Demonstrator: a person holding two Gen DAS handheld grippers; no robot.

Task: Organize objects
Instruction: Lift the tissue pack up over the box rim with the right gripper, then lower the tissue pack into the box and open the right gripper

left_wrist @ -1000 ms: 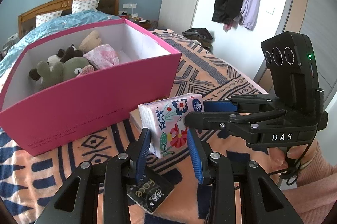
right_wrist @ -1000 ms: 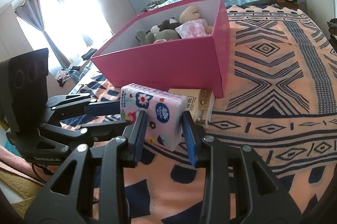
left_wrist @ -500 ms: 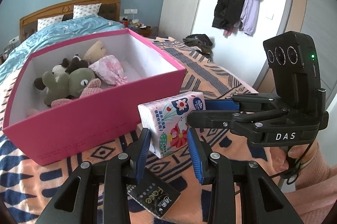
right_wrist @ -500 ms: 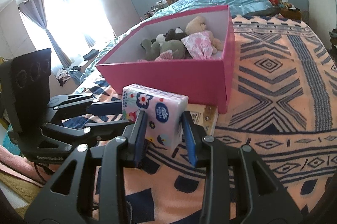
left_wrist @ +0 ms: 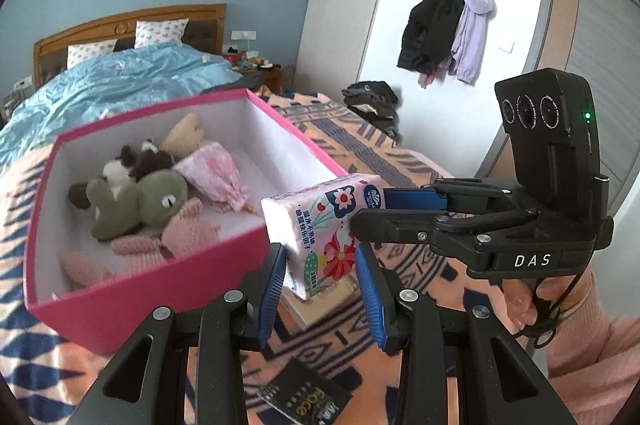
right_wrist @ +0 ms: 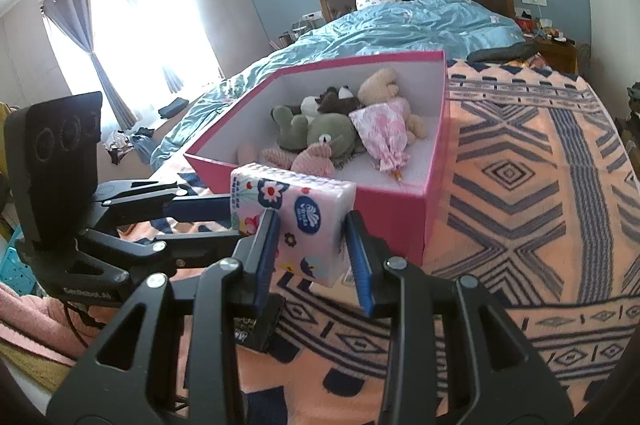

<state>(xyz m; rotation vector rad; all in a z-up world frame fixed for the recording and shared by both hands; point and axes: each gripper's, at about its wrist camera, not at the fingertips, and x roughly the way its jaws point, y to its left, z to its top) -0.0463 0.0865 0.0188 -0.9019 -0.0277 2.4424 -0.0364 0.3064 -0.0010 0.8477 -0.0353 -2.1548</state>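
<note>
Blue pads of the left gripper (left_wrist: 320, 289) and right gripper (right_wrist: 314, 251) both clamp one tissue pack (left_wrist: 324, 225), nearly closed, aloft just before the pink box (left_wrist: 160, 277). Uneven pulls could twist it loose, or it could clip the rim.

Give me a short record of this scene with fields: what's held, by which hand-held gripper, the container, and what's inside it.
held: floral pink tissue pack, lifted clear of the patterned blanket
left hand-held gripper: shut on pack's near end
right hand-held gripper: shut on its other end
container: open pink cardboard box
contents: plush toys, pink cloth bundle
</note>
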